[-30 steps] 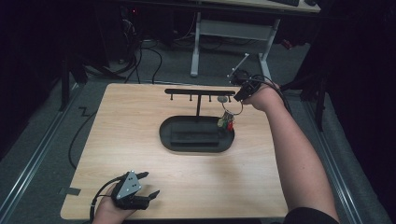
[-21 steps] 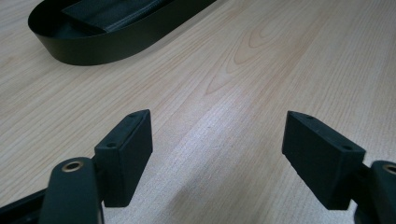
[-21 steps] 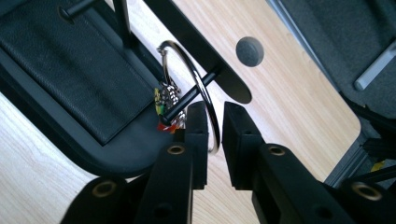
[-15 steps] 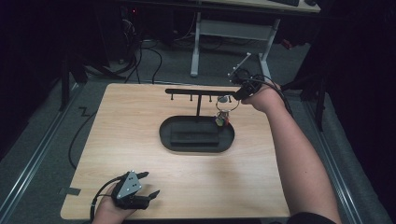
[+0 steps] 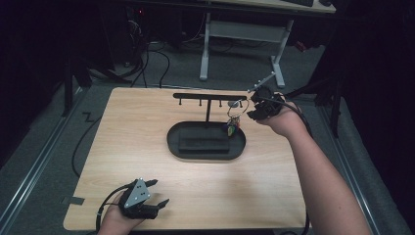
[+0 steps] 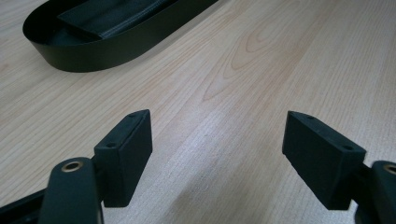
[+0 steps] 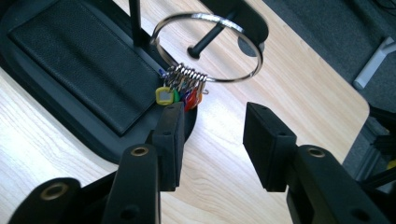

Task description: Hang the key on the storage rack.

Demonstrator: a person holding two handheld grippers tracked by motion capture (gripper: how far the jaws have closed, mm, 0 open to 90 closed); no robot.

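Note:
A metal key ring [image 7: 232,79] with several coloured keys [image 7: 180,94] hangs on a peg [image 7: 205,42] at the right end of the black rack [image 5: 210,96]. The rack stands in an oval black tray [image 5: 171,139]. My right gripper [image 7: 212,126] sits just short of the ring; its jaws have just been opening and nothing is between them. In the high view the right gripper [image 5: 252,110] is to the right of the hanging keys [image 5: 233,128]. My left gripper [image 5: 159,192] rests open at the table's front left, its jaws wide apart over bare wood [image 6: 217,140].
A dark pad [image 7: 84,60] lies flat inside the tray [image 6: 93,51]. The rack's other pegs are bare. Beyond the table's far edge stand a white desk frame [image 5: 240,34] and cables on the floor. The table's right edge is close behind my right hand.
My right gripper has opened off the key ring and drawn back to the right, leaving the ring hanging on the rack's end peg. The left gripper has not moved.

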